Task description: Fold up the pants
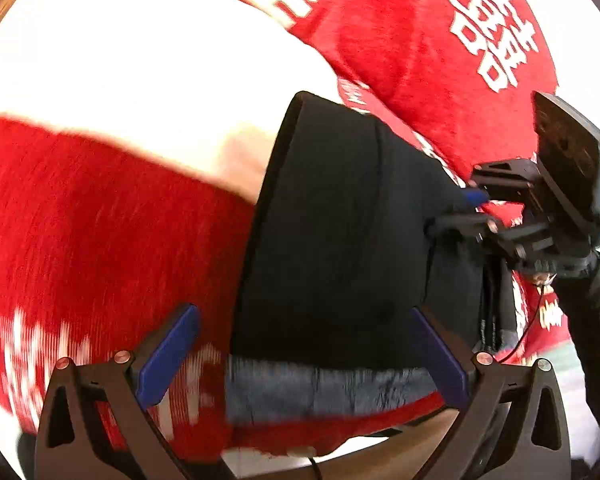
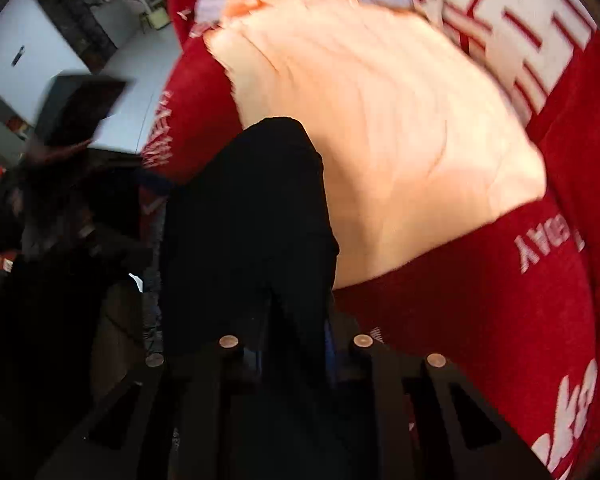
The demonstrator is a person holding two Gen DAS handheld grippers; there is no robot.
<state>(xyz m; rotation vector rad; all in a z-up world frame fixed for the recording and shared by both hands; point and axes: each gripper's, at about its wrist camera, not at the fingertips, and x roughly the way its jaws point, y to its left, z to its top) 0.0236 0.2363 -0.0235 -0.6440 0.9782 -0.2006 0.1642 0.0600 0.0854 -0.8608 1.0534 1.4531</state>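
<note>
We are mid-fold: the black pants [image 1: 340,232] lie on the red-and-white blanket [image 1: 100,220], and our right gripper [image 2: 292,344], pointing steeply down, has its jaws pinched on the cloth. The left gripper [image 1: 304,352] hovers with jaws wide and empty over the near edge. Next, we judge, it must grip there too.

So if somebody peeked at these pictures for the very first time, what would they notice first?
Probably the bright red blanket with big white characters, which fills both views, with a pale cream patch in its middle. Next, the black folded pants lying on it in the centre. The right gripper pinches their edge, and the left gripper, with blue pads, hangs open over the near end.
</note>
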